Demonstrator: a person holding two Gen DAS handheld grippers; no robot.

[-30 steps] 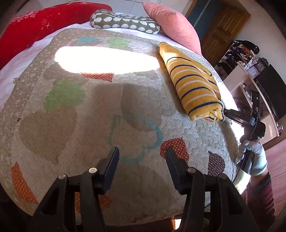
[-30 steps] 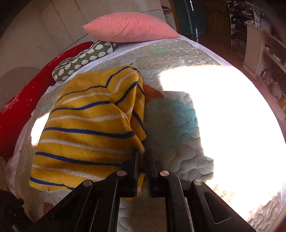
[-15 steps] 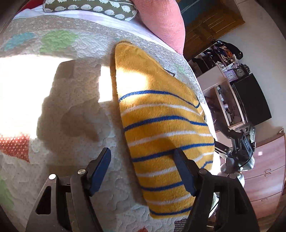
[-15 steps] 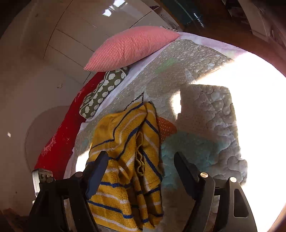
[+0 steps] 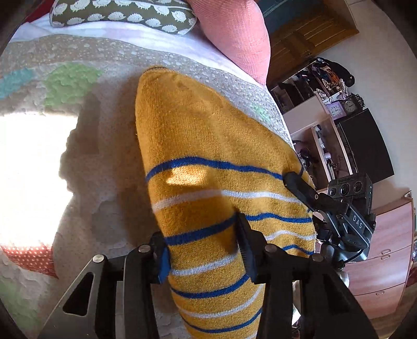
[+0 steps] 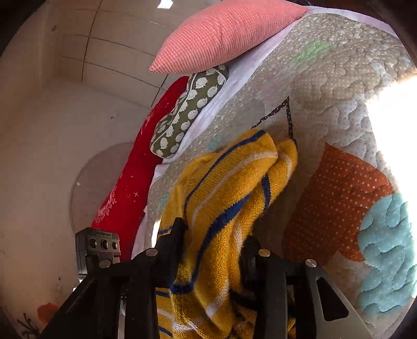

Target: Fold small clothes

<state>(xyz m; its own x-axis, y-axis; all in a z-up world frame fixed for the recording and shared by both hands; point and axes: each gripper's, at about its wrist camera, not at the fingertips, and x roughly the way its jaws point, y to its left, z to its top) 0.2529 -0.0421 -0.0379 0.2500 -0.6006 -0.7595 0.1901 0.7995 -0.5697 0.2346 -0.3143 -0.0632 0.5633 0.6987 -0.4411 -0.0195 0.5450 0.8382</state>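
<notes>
Left gripper (image 5: 203,250): jaws closing, the near end of the yellow striped knit garment (image 5: 208,146) bunched between them; the blue pads look to be touching the fabric on both sides, so I read this as a pinch forming.

Right gripper (image 6: 213,247): jaws also closing, a rumpled fold of the same garment (image 6: 229,187) between them, cloth draped over and around the fingers. In the left wrist view its tip lies on the garment's right edge.

Handling, judged: soft, light, thick knit; no stiffness, sags and bunches wherever it is unsupported. Not slippery or fragile, though loose loops could snag on a jaw edge. Best hold: the doubled edges or corners at the near end, one per gripper, all layers pinched together.

Position: garment lies partly folded on the patchwork quilt (image 5: 86,167), toward the bed's right side.

Orientation: long axis runs away from the grippers, narrow far end pointing at the pink pillow (image 5: 234,34); stripes cross it. Hedgehog-print cushion (image 5: 122,13) beyond.
</notes>
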